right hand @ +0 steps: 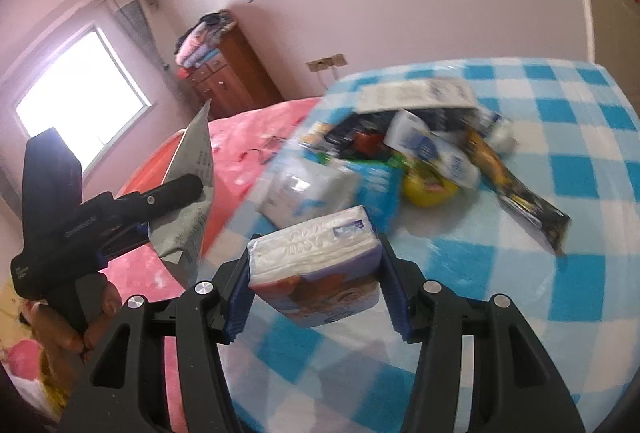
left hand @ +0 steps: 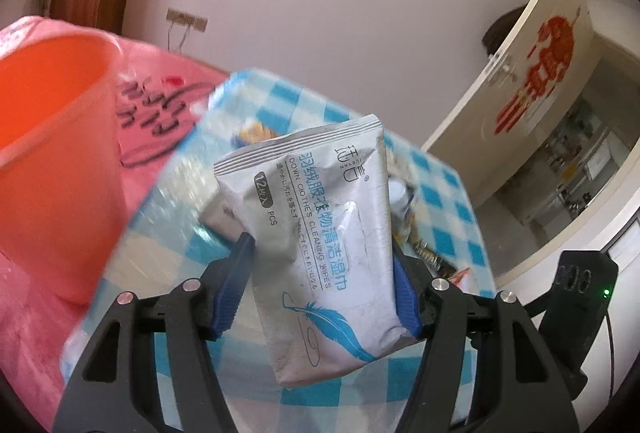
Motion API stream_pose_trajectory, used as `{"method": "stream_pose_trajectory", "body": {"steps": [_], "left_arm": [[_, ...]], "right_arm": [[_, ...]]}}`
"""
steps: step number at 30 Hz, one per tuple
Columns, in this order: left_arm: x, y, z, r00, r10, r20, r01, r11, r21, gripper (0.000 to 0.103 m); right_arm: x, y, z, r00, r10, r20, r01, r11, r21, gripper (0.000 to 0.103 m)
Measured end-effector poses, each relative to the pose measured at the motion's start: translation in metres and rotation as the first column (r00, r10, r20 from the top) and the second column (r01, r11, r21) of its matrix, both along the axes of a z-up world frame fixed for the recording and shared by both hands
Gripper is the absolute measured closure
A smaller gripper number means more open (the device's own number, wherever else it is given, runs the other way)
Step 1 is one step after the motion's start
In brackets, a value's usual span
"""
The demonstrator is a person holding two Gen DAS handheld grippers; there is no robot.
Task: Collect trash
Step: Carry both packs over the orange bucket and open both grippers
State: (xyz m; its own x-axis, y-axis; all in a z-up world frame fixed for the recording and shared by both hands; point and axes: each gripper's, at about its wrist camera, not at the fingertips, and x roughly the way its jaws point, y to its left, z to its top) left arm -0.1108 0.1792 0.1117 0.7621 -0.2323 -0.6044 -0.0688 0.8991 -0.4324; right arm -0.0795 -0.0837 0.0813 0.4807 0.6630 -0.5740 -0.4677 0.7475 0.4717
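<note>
My left gripper [left hand: 322, 253] is shut on a grey-white wet wipes pack [left hand: 320, 233] with a blue feather print, held upright above the checked table. The same gripper [right hand: 188, 201] and wipes pack [right hand: 196, 157] show at the left of the right wrist view, gripped by a person's hand [right hand: 96, 313]. My right gripper [right hand: 316, 257] is shut on a soft tissue pack [right hand: 316, 265], white with a purple-blue wrapper. An orange bucket [left hand: 52, 153] stands at the left beside the table, its rim [right hand: 160, 161] showing behind the left gripper. A pile of trash [right hand: 400, 153] lies on the table beyond the tissue pack.
The table wears a blue-and-white checked cloth [right hand: 560, 273]. In the pile are a yellow wrapper [right hand: 428, 189], a long dark packet [right hand: 520, 205] and white boxes. A pink bed cover [left hand: 160, 105] lies to the left, a wooden cabinet [right hand: 228, 77] behind. An open door [left hand: 520, 81] is at the right.
</note>
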Motion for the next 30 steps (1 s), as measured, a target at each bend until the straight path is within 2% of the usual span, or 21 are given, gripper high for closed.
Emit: {"method": "stream_pose_trajectory", "body": {"steps": [6, 9, 13, 18, 21, 27, 30], "left_arm": [[-0.024, 0.042, 0.045, 0.990, 0.082, 0.113, -0.084, 0.996, 0.020, 0.039], [-0.038, 0.073, 0.066, 0.975, 0.153, 0.160, -0.160, 0.987, 0.032, 0.039], [-0.049, 0.111, 0.080, 0.951, 0.247, 0.188, -0.260, 0.964, 0.050, 0.039], [-0.052, 0.155, 0.078, 0.919, 0.352, 0.177, -0.364, 0.931, 0.039, 0.039], [-0.048, 0.173, 0.069, 0.905, 0.398, 0.148, -0.406, 0.913, 0.028, 0.039], [-0.039, 0.199, 0.051, 0.891, 0.440, 0.108, -0.444, 0.896, 0.012, 0.038], [-0.033, 0.200, 0.043, 0.894, 0.442, 0.074, -0.444, 0.896, 0.014, 0.038]], "right_arm": [[0.008, 0.047, 0.047, 0.994, 0.104, 0.042, -0.107, 0.992, 0.066, 0.047], [0.012, 0.079, 0.073, 0.983, 0.166, 0.073, -0.173, 0.980, 0.098, 0.047], [0.021, 0.126, 0.099, 0.966, 0.238, 0.102, -0.251, 0.959, 0.133, 0.047], [0.029, 0.184, 0.120, 0.945, 0.301, 0.131, -0.319, 0.935, 0.155, 0.047], [0.036, 0.214, 0.121, 0.936, 0.326, 0.134, -0.344, 0.927, 0.151, 0.047], [0.048, 0.256, 0.107, 0.927, 0.362, 0.095, -0.372, 0.919, 0.129, 0.045], [0.052, 0.270, 0.095, 0.922, 0.382, 0.069, -0.387, 0.915, 0.114, 0.045]]}}
